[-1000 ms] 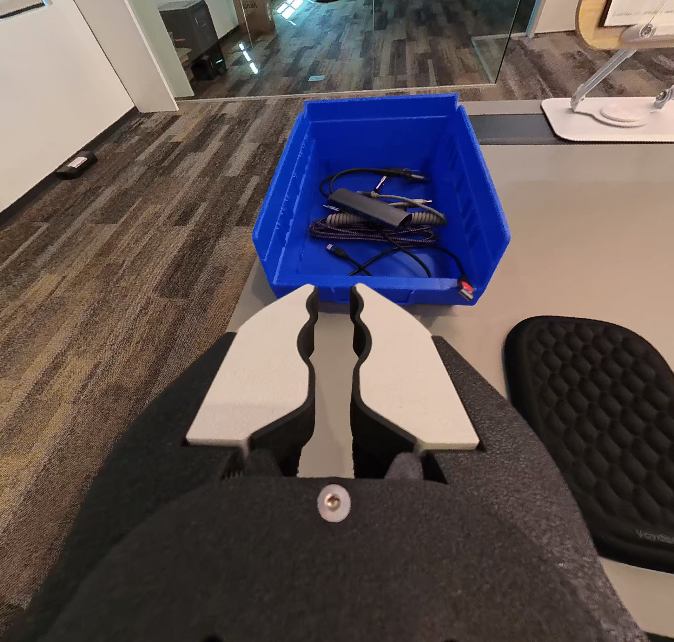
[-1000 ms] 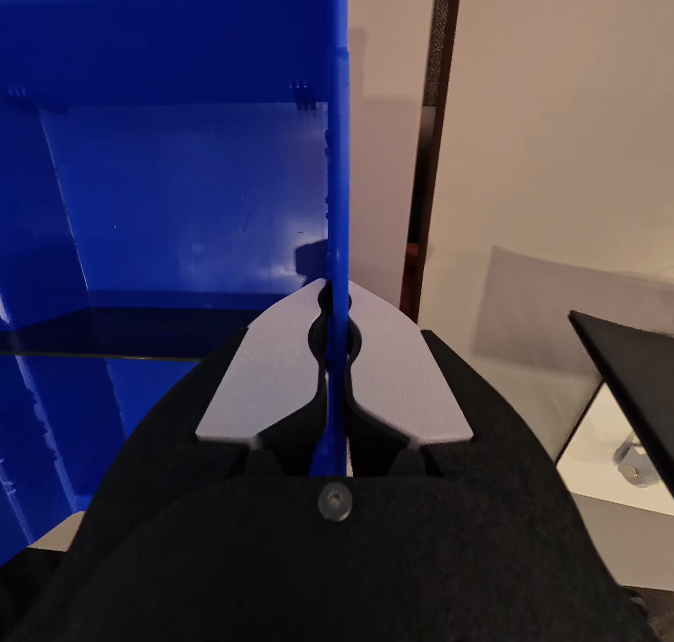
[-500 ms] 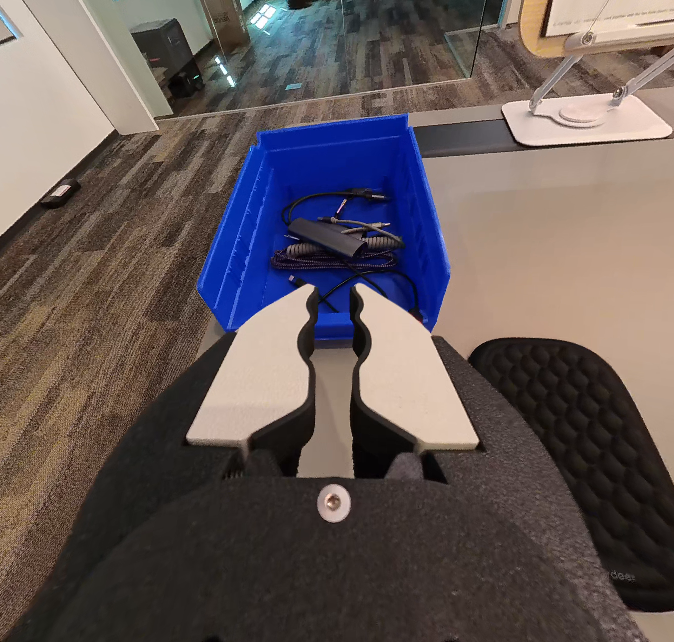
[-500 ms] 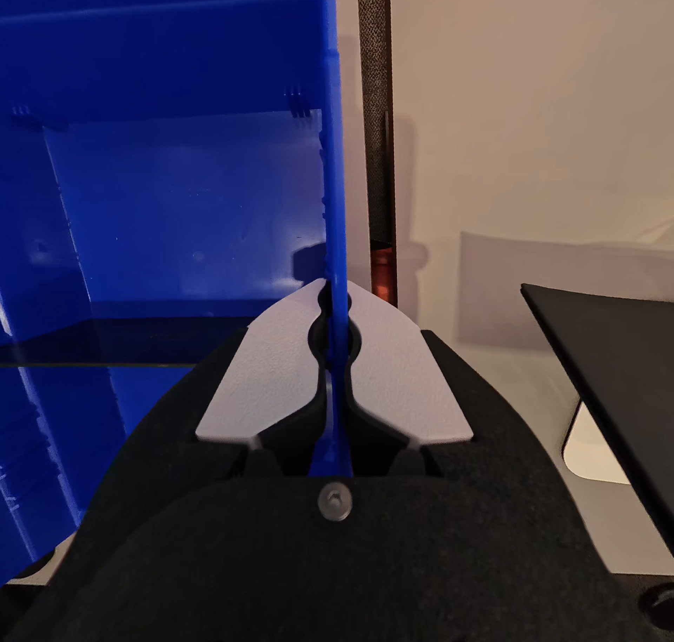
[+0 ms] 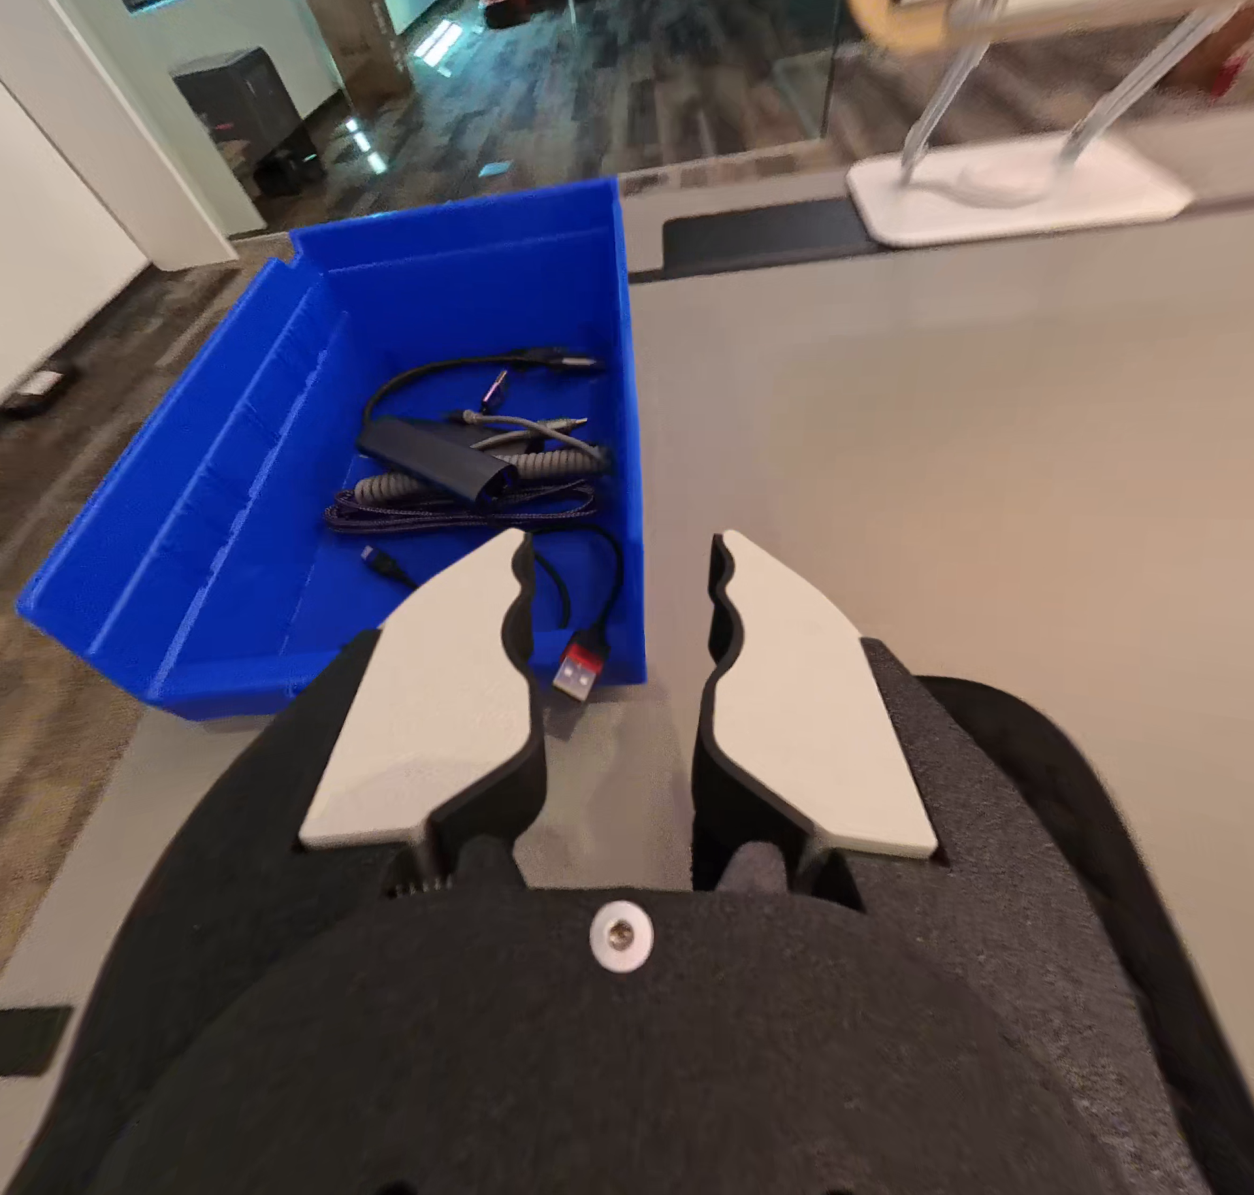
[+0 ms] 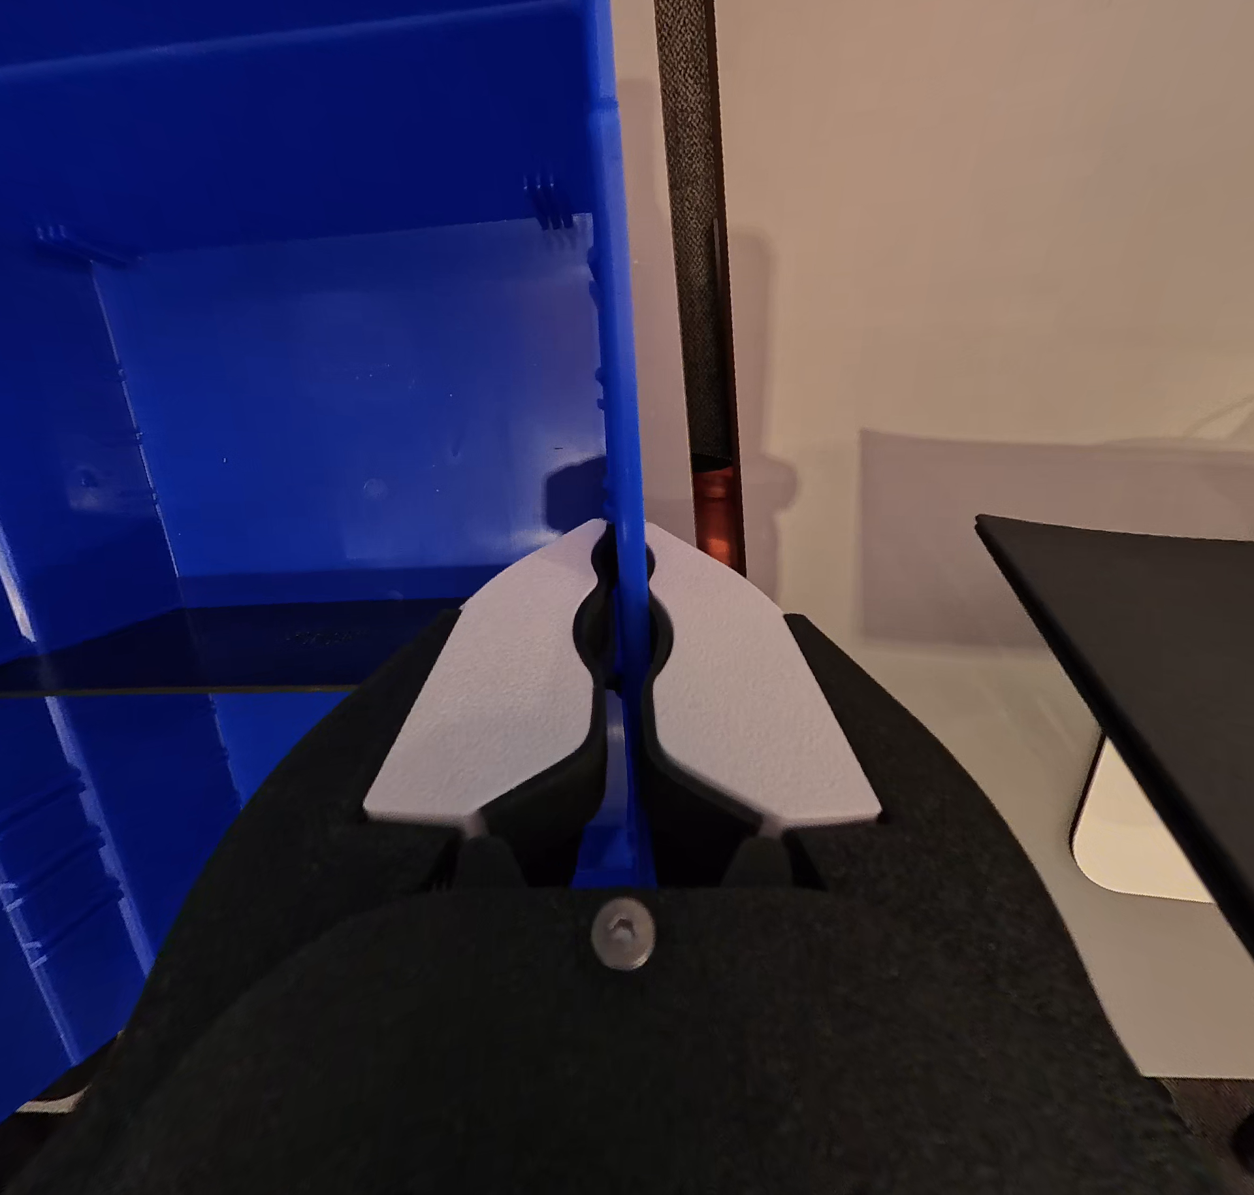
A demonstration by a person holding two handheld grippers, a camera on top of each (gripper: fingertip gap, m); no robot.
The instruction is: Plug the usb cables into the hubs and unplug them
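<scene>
Up close, the right gripper [image 6: 623, 551] clamps its fingers on the side wall of a blue bin [image 6: 339, 382]. Meanwhile the left gripper [image 5: 617, 545] hovers spread wide over the bin's near corner, where a hub [image 5: 434, 460] and tangled cables [image 5: 468, 517] lie inside, one red-tipped plug [image 5: 580, 674] nearest.

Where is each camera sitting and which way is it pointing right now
Left wrist view: sits on the left gripper, looking forward and down over the table at the blue bin holding cables and a hub; its own open fingers show.
Right wrist view: sits on the right gripper, facing close along the bin wall; its own fingers, shut on that wall, show.
Shared: the blue bin and the table.
</scene>
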